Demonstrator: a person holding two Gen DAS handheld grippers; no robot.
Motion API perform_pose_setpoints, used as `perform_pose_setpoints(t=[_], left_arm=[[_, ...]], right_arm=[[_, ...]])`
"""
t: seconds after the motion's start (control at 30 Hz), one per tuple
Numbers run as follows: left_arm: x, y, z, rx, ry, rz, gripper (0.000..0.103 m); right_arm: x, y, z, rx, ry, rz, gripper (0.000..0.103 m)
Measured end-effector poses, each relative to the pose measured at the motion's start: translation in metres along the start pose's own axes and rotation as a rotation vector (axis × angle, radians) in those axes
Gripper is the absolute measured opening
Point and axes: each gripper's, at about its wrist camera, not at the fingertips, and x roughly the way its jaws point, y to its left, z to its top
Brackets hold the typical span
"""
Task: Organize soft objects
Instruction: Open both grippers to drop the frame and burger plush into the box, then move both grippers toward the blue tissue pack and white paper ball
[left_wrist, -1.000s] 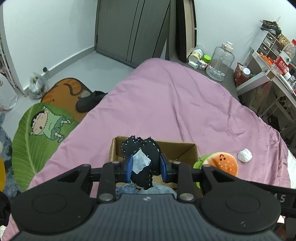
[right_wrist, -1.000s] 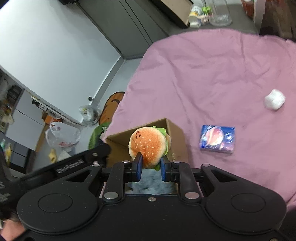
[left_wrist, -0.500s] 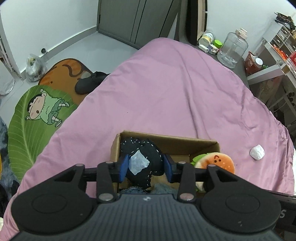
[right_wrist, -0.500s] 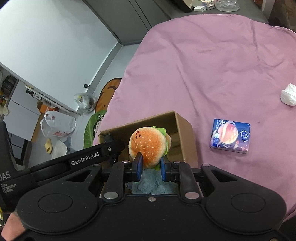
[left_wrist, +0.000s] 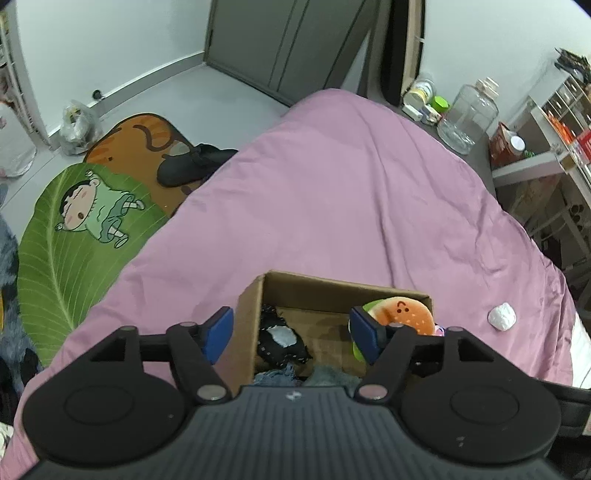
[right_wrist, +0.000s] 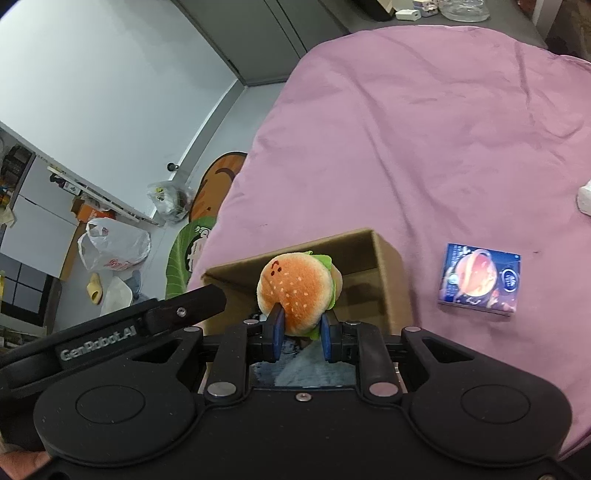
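Right tongs (right_wrist: 298, 332) clamped on burger plush (right_wrist: 295, 291) over cardboard box (right_wrist: 391, 273), left tongs (left_wrist: 291, 334) apart w/ black plush (left_wrist: 280, 341) inside: early release could bounce burger off rim onto bed.

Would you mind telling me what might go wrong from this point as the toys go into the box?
The right gripper pinches only the burger plush's lower edge, so it might slip and land outside the cardboard box. The open left gripper straddles the box's left wall, with the black plush below; withdrawing carelessly could tip the box.
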Motion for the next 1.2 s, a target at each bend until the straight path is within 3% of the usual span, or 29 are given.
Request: perform_pose_setpoints(t=[0.13,0.37,0.5,0.87,0.97,1.2], left_arm=[[-0.012,0.008,0.000,-0.022,-0.019,0.025,0.075],[-0.029,0.018,-0.004,-0.067,-0.017,0.016,0.082],[-0.043,0.018,-0.009,-0.048,-0.028,0.028,0.086],[-0.093,0.024,-0.025,-0.052,-0.125,0.066,0.103],[-0.105,0.021,-0.032,-0.027,-0.170,0.074,0.103],[-0.123,0.019,-0.049,-0.014,-0.176,0.042,0.103]], right_arm=[[0.000,0.002,0.001,0.018,0.012,0.004,0.046],[-0.026,-0.002,-0.004,0.009,-0.027,-0.031,0.057],[-0.045,-0.001,-0.010,-0.013,-0.073,-0.056,0.080],[-0.090,0.002,-0.033,-0.074,-0.187,-0.061,0.096],[-0.099,0.001,-0.040,-0.076,-0.202,-0.047,0.101],[-0.116,0.007,-0.054,-0.139,-0.209,-0.040,0.103]])
